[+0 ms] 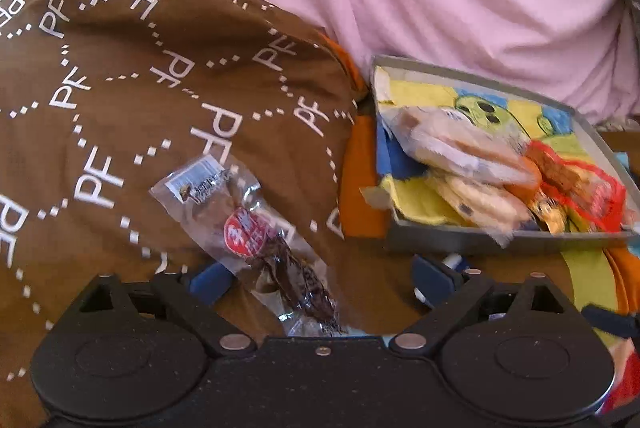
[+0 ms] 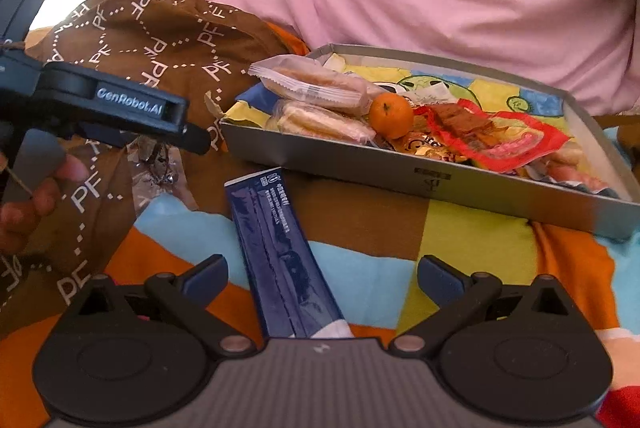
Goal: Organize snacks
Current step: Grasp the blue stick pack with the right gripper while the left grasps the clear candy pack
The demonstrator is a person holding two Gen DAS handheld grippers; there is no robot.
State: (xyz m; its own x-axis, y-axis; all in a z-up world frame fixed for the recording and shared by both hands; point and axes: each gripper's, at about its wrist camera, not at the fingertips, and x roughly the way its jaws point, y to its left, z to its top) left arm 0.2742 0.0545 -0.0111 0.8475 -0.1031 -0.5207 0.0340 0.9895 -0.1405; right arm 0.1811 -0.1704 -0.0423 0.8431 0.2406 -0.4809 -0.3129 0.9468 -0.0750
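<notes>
The grey tray (image 2: 420,183) already carries most of the snacks: two clear-wrapped pastry packets (image 2: 320,87) at its nine-o'clock end, a mandarin (image 2: 391,114) just beside them, a red packet (image 2: 496,139) toward three o'clock and a gold-wrapped sweet (image 2: 424,143) under its edge. By that showing the sorting looks well over halfway.

Two items are visible outside the tray. A clear packet of dark dried meat with a red label (image 1: 260,240) lies on the brown "PF" printed cloth (image 1: 120,87), at about nine o'clock from the tray, running in between the fingers of the left gripper (image 1: 320,276). That gripper is spread wide and grasps nothing, though it looks placed to take this packet next. A long dark-blue packet (image 2: 280,252) lies on the colourful patchwork blanket (image 2: 480,240), at about seven o'clock from the tray and close to its near wall. The right gripper (image 2: 320,276) is released too, its fingers standing either side of the blue packet without touching it.

What remains, as far as can be seen, is moving those two into the tray.
</notes>
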